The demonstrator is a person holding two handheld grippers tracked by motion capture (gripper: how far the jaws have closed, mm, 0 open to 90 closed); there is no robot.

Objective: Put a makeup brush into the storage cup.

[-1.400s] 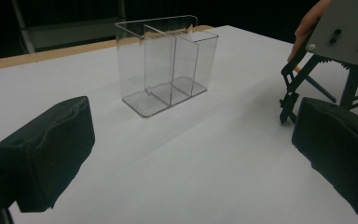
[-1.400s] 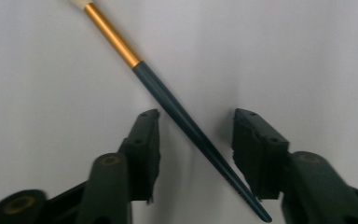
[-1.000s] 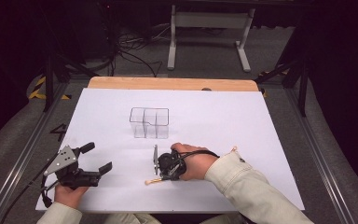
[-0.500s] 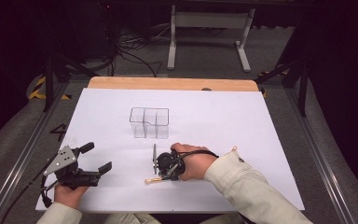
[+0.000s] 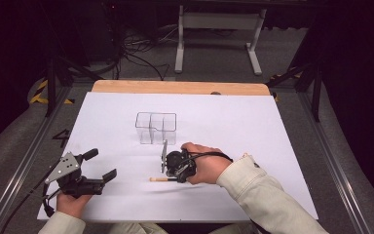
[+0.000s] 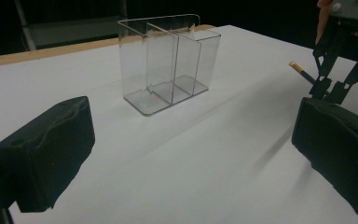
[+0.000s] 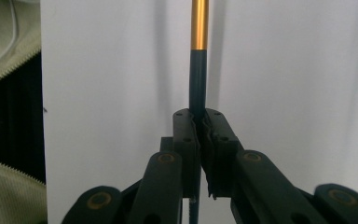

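Note:
My right gripper (image 5: 172, 176) is held low over the white table, jaws shut on a thin dark pencil-like stick (image 7: 198, 79) with a gold band. The stick's tan end (image 5: 157, 179) pokes out to the left, close to the table top. In the right gripper view the pads (image 7: 189, 135) pinch the dark shaft. My left gripper (image 5: 101, 164) rests at the front left, open, with nothing between its black pads (image 6: 51, 149). A clear plastic organiser (image 5: 156, 127) with several compartments stands upright just beyond the right hand and looks empty (image 6: 170, 60).
The white table top (image 5: 233, 122) ends in a wooden strip (image 5: 180, 87) at the far edge. Beyond it stand a metal stand (image 5: 219, 29) and loose cables on the floor. A pale jacket sleeve (image 5: 268, 200) comes in from the front right.

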